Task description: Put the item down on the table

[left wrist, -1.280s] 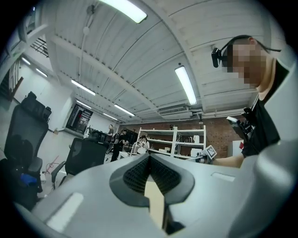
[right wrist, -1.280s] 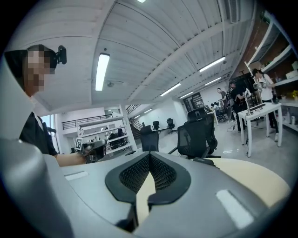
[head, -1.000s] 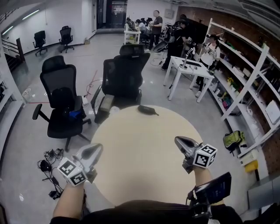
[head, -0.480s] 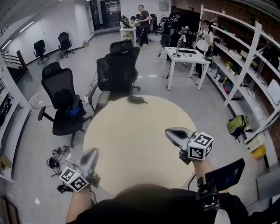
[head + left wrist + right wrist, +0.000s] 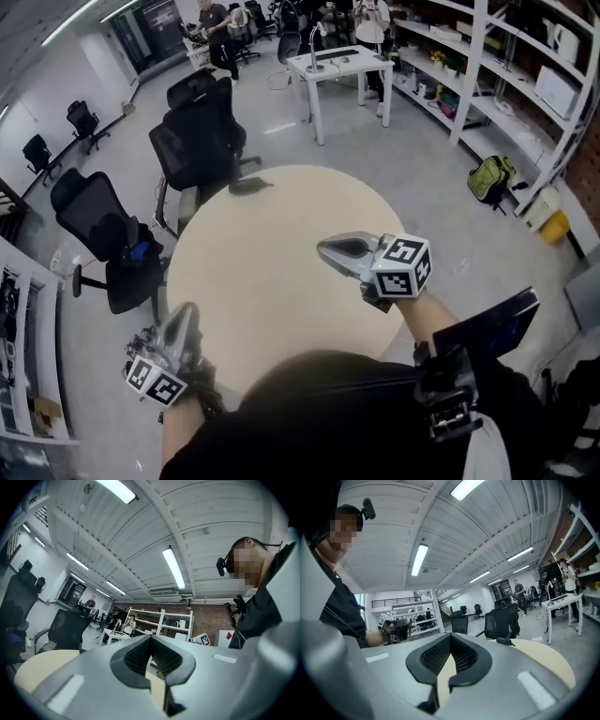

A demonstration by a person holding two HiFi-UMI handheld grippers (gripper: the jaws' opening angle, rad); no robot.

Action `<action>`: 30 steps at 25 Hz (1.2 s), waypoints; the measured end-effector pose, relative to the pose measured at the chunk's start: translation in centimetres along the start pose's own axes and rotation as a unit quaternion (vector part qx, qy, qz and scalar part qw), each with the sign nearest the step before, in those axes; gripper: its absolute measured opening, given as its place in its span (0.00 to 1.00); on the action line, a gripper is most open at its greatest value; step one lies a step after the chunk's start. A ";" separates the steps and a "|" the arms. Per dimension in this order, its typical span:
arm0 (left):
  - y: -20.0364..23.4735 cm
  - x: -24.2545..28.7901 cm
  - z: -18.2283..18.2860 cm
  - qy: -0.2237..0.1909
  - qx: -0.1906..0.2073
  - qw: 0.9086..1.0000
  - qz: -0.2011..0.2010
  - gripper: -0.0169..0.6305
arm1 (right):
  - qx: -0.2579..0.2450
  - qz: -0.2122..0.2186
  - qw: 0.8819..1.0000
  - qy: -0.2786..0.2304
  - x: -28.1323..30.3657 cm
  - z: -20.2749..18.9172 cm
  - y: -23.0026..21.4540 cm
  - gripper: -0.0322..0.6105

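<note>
A small dark item (image 5: 248, 185) lies on the far edge of the round beige table (image 5: 272, 281), apart from both grippers. It also shows in the right gripper view as a dark item (image 5: 506, 641) beyond the jaws. My left gripper (image 5: 185, 314) hangs low at the table's near left rim, shut with nothing in it; its pads (image 5: 140, 656) meet at the tip. My right gripper (image 5: 323, 248) hovers over the table's right half, pointing left, shut and empty, with pads (image 5: 436, 656) together.
Two black office chairs (image 5: 202, 131) stand close behind the table and another chair (image 5: 98, 225) at the left. A white desk (image 5: 337, 66) and long shelves (image 5: 525, 84) lie at the back right, with a green bag (image 5: 492, 178) on the floor. People stand far back.
The left gripper has drawn back from over the table to its near left rim. The right gripper has shifted towards the table's middle. The head view has swung, and the dark item stays put.
</note>
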State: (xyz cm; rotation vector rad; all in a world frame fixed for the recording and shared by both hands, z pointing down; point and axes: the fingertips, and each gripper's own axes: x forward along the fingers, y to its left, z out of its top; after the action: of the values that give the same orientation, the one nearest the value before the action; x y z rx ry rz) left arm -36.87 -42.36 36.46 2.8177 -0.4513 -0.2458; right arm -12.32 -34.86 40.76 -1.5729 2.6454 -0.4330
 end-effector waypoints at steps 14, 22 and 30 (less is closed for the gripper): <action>1.3 -2.4 -0.6 -0.001 -0.012 1.000 -0.018 0.03 | 0.012 -0.003 1.000 0.013 2.1 -0.5 3.3 0.07; 1.4 -2.4 -1.1 -0.006 -0.019 1.000 -0.012 0.03 | 0.004 -0.002 1.000 0.023 2.1 -0.2 2.8 0.07; 2.2 -2.8 -1.1 -0.006 -0.017 1.000 -0.003 0.03 | -0.009 0.012 1.000 0.027 3.5 0.2 3.0 0.07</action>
State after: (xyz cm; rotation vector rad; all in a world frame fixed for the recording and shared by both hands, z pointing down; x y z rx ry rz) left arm -39.90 -43.24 38.46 2.7854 -0.4373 -0.2692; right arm -16.56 -36.62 40.20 -1.5558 2.7115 -0.4575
